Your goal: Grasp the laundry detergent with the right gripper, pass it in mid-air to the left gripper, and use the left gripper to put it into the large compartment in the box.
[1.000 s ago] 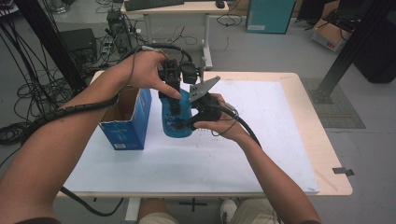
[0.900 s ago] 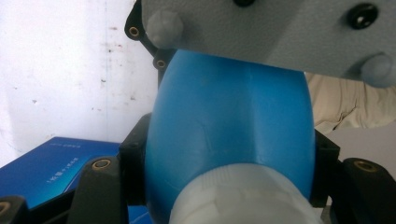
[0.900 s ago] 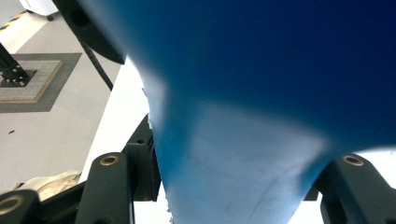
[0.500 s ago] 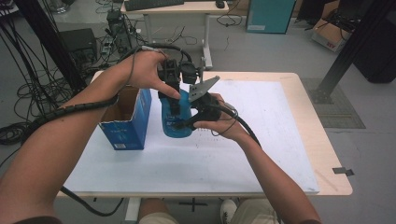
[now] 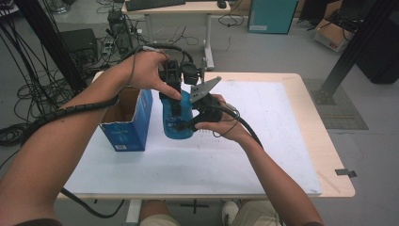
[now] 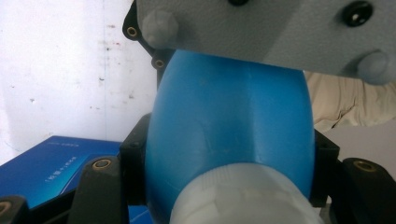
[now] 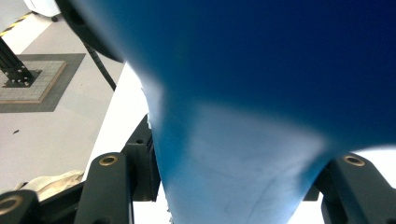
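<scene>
Gripping: both grippers hold one smooth, glossy blue plastic bottle [image 5: 177,117] with a rounded, egg-like body, lifted over the table beside the box.
Bottle cap: a ribbed, matte white plastic screw cap [image 6: 243,196] sits at the near end of the bottle in the left gripper view.
Left gripper: the left gripper [image 5: 174,101], black and hard-edged, comes down from above; its jaws are clamped on the blue bottle's body near the cap, one on each side.
Right gripper: the right gripper [image 5: 184,125] reaches in from the side, a flat grey three-cornered plate [image 5: 204,88] on top; its jaws press the bottle's lower, tapering part from both sides.
Box: an open-topped blue cardboard box [image 5: 126,123] with brown inner walls stands upright just beside the bottle, on its left in the high view.
Surface: a white, faintly scuffed sheet [image 5: 263,141] covers most of the pale wooden table [image 5: 324,155].
Cables: thick black ribbed cable [image 5: 70,110] trails along the left forearm.
</scene>
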The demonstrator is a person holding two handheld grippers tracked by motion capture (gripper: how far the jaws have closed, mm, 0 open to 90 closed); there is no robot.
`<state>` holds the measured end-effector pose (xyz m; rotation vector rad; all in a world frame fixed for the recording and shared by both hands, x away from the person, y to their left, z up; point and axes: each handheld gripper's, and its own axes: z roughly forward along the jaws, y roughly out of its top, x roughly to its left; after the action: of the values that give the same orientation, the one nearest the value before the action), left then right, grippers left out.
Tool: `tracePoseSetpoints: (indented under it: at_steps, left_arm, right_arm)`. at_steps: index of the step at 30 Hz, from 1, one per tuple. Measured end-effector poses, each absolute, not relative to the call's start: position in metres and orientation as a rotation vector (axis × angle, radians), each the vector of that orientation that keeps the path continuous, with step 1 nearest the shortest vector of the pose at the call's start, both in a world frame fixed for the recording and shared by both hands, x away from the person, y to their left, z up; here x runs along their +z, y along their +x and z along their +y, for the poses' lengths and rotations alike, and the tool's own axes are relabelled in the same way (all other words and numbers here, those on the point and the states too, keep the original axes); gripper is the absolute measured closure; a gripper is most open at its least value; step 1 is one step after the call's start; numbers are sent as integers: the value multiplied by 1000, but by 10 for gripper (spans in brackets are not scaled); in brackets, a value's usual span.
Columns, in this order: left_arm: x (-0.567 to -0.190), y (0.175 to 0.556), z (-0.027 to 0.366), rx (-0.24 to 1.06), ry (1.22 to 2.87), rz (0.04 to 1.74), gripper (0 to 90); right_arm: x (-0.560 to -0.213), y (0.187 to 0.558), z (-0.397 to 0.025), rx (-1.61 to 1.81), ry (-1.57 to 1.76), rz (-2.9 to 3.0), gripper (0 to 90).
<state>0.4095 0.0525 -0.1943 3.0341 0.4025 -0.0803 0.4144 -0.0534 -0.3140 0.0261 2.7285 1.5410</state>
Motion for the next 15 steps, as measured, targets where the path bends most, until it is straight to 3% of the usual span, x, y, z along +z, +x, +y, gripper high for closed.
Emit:
tracePoseSetpoints:
  at_steps: [15]
  left_arm:
    - [-194, 409, 52, -58, 3039, 397, 376]
  right_arm:
    - [-314, 415, -54, 1547, 27, 2729, 411]
